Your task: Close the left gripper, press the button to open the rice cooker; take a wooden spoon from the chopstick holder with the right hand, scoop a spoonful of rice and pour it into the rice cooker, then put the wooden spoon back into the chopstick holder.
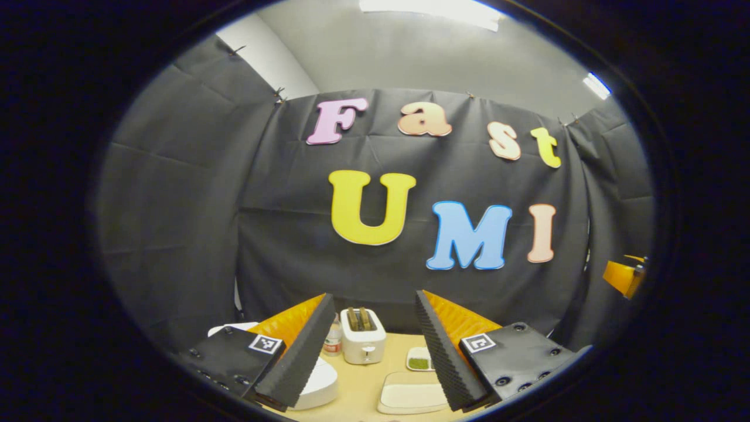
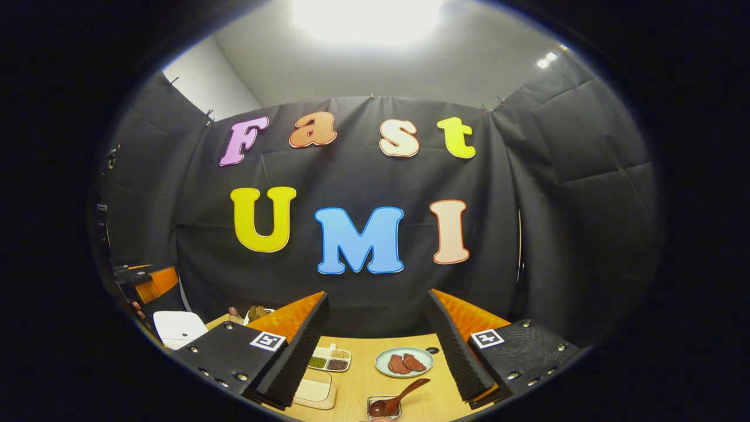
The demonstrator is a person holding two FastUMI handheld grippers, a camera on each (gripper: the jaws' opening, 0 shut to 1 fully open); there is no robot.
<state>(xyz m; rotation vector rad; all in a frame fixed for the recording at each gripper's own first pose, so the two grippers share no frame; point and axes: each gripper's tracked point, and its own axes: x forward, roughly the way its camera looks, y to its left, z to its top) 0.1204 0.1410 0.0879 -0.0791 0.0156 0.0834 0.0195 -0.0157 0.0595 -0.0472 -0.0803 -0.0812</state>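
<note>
My left gripper (image 1: 373,296) is open and holds nothing, raised over the table's near side. A white rice cooker (image 1: 321,384) sits low, partly hidden behind its left finger. In the right gripper view the rice cooker (image 2: 179,327) lies at the far left with its lid down. My right gripper (image 2: 377,293) is open and empty too. Below it a wooden spoon (image 2: 401,398) rests with its bowl in a small glass container (image 2: 384,408) at the near edge, handle pointing up and right. The left gripper's orange body (image 2: 146,282) is visible at the left edge.
On the wooden table (image 2: 363,375) stand a white toaster (image 1: 363,343), a small bottle (image 1: 333,341), a divided tray of grains (image 2: 331,358), a plate with reddish-brown pieces (image 2: 404,362) and a pale board (image 1: 410,395). Black cloth walls close off the back and sides.
</note>
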